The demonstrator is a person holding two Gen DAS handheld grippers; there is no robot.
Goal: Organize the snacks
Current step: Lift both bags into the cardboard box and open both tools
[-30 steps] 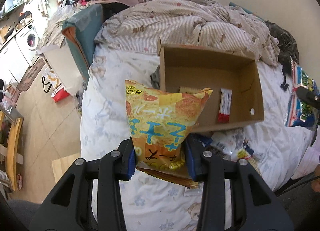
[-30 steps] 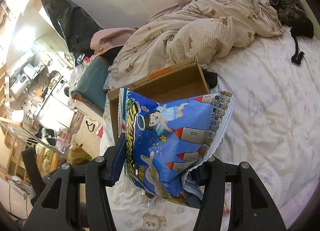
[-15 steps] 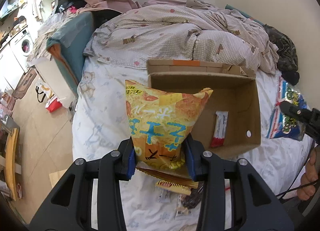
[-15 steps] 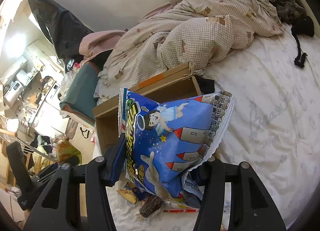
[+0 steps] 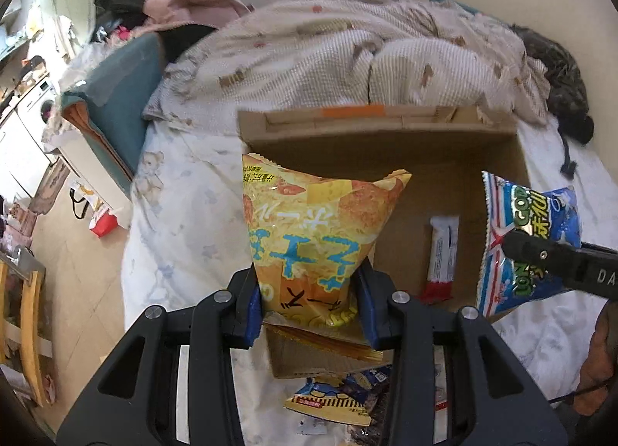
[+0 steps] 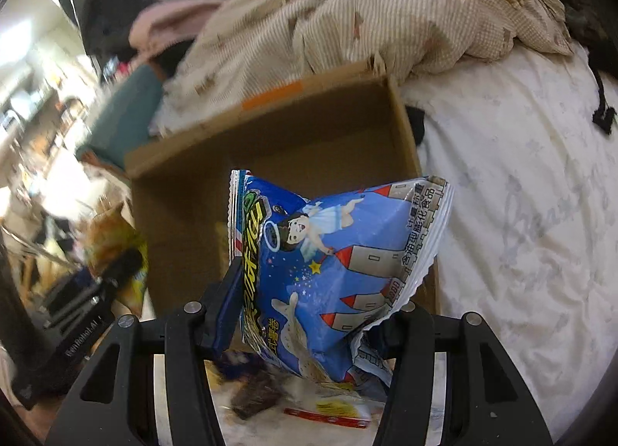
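My left gripper is shut on a yellow-orange snack bag, held upright over the near left part of an open cardboard box on the bed. A red-and-white bar lies on the box floor. In the right wrist view my right gripper is shut on a blue snack bag just above the same box. That blue bag and one right finger also show at the right edge of the left wrist view. The left gripper with its yellow bag appears blurred at left.
Several loose snack packets lie on the white sheet in front of the box. A rumpled checked duvet is piled behind it. A dark garment lies at the far right. The bed's left edge drops to the floor.
Both grippers have come forward and down toward the box, which now looks larger and closer. The blue bag has moved in over the box's right side. Both grips are unchanged.
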